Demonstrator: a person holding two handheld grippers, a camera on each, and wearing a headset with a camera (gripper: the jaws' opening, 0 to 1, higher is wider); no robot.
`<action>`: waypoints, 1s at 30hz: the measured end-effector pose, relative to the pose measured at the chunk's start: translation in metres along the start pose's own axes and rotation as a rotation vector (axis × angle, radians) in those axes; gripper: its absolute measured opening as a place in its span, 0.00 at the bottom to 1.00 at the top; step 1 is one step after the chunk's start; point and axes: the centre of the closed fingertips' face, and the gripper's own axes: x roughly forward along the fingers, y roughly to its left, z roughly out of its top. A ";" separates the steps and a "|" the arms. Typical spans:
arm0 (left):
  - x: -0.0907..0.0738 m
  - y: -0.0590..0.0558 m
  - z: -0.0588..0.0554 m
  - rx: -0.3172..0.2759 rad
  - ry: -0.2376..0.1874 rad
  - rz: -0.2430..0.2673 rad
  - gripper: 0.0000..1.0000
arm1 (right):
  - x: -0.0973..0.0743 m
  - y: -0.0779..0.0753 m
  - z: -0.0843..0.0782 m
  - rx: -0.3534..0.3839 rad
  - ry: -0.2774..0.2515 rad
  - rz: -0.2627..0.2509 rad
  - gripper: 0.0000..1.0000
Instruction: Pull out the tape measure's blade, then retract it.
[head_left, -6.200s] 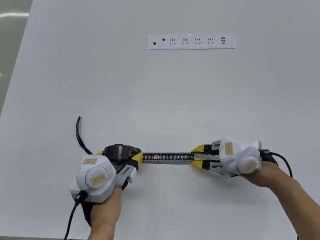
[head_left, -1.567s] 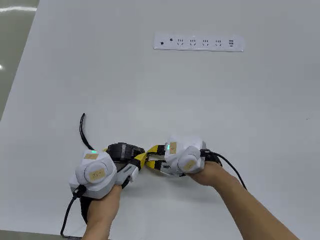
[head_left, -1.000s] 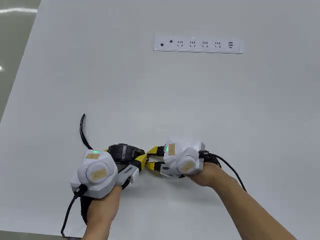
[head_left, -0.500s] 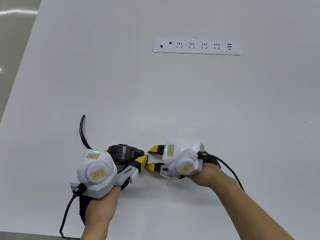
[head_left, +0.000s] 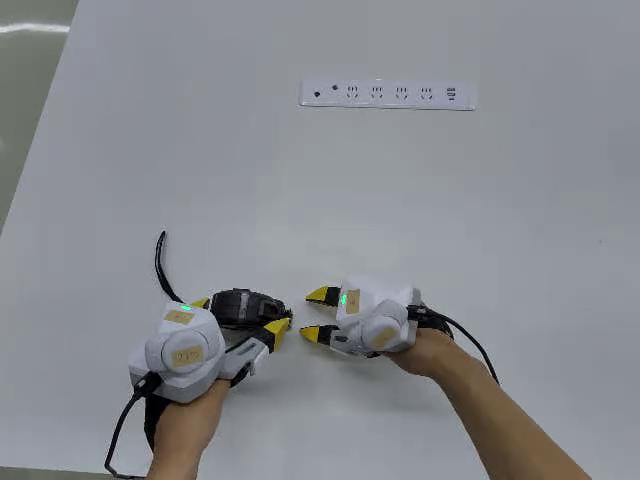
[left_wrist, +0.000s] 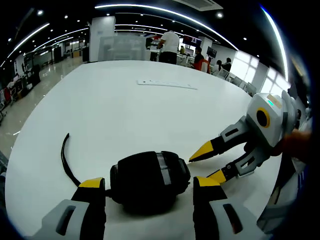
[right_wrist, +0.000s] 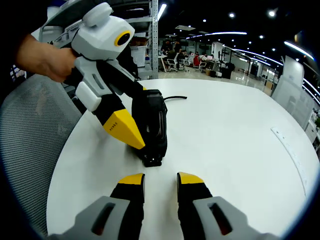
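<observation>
Your left claw (head_left: 238, 317) clamps the tape measure (head_left: 245, 305) by its black case, flat on the worktop (head_left: 400, 200), likely to steady it; no blade shows outside; your right claw (head_left: 316, 314) waits released and empty just beside it, the retraction seemingly done.

White power strip (head_left: 388, 94) flat on the white table (head_left: 520, 210)

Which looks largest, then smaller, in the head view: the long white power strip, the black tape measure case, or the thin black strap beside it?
Largest: long white power strip.
Then: black tape measure case, partly covered by the left gripper.
Smallest: thin black strap, longish but very slim.
</observation>
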 end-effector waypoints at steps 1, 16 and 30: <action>-0.001 0.000 -0.001 0.005 0.001 -0.002 0.69 | -0.002 -0.001 -0.001 0.002 0.001 -0.005 0.25; -0.011 0.004 -0.016 0.089 0.024 -0.105 0.70 | -0.045 -0.005 -0.027 0.063 0.018 -0.086 0.31; -0.022 0.009 -0.028 0.192 0.029 -0.189 0.69 | -0.087 0.000 -0.051 0.135 0.016 -0.170 0.37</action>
